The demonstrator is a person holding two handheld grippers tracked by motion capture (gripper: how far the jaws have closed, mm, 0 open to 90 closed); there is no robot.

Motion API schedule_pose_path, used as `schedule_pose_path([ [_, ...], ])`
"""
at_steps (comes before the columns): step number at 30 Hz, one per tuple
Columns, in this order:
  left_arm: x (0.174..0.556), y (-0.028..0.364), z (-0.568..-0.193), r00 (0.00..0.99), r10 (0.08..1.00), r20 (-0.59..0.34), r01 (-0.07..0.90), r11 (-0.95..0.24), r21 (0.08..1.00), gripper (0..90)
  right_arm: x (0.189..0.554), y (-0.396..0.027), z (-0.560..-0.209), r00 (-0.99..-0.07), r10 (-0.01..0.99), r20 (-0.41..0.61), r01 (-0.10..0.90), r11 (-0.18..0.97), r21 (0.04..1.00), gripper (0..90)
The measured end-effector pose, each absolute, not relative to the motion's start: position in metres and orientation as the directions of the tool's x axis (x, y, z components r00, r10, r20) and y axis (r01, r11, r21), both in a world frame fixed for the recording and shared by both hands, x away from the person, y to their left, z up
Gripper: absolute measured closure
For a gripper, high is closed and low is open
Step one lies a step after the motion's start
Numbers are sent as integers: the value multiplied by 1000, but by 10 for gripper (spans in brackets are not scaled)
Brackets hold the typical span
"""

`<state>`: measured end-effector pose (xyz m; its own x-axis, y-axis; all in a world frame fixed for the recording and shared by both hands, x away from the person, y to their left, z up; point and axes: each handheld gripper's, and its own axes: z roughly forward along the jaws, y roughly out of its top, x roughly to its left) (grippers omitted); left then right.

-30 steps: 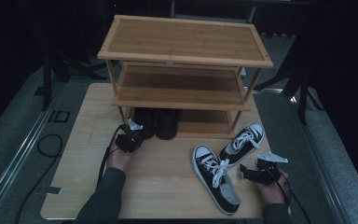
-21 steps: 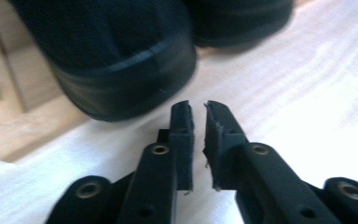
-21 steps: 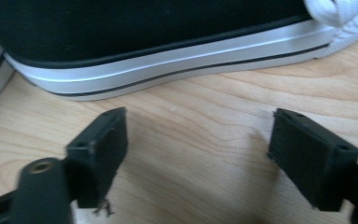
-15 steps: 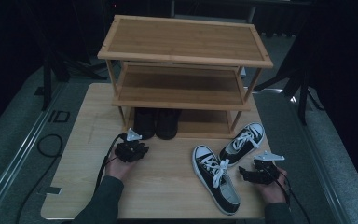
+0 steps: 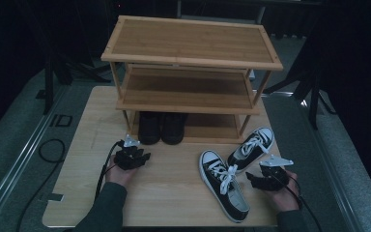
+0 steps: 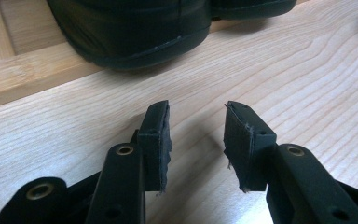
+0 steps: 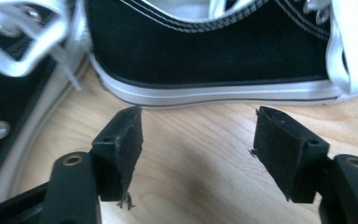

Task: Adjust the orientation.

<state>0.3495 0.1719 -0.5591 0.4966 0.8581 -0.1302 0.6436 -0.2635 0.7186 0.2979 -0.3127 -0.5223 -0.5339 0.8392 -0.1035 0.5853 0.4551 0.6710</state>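
Wooden 3-tier rack (image 5: pixel 192 58) at top centre, black shoes (image 5: pixel 162 128) on its lowest shelf; left gripper (image 5: pixel 134 158) lower left and right gripper (image 5: pixel 265 180) lower right both gape empty, w/ right beside two sneakers (image 5: pixel 224 188), likely next pick.

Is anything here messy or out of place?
Somewhat. The two sneakers lie on the table in front of the rack, splayed at different angles with laces loose, while the black shoes sit side by side on its bottom shelf. Nothing looks damaged or spilled.
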Motion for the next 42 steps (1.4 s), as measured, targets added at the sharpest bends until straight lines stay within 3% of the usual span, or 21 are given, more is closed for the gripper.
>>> schedule_pose_path([
  [11, 347, 174, -562, 499, 854, -145, 631, -244, 736, 581, 292, -311, -501, -610, 789, -68, 578, 502, 643, 425],
  [27, 345, 171, -564, 514, 848, -129, 610, -255, 750, 530, 281, -290, -480, -676, 729, -108, 550, 597, 585, 504],
  [37, 343, 166, -564, 521, 848, -97, 598, -281, 751, 487, 273, -273, -474, -710, 700, -78, 541, 613, 576, 778],
  [42, 343, 165, -564, 524, 848, -79, 592, -296, 750, 480, 268, -262, -466, -729, 682, -67, 537, 630, 561, 828],
])
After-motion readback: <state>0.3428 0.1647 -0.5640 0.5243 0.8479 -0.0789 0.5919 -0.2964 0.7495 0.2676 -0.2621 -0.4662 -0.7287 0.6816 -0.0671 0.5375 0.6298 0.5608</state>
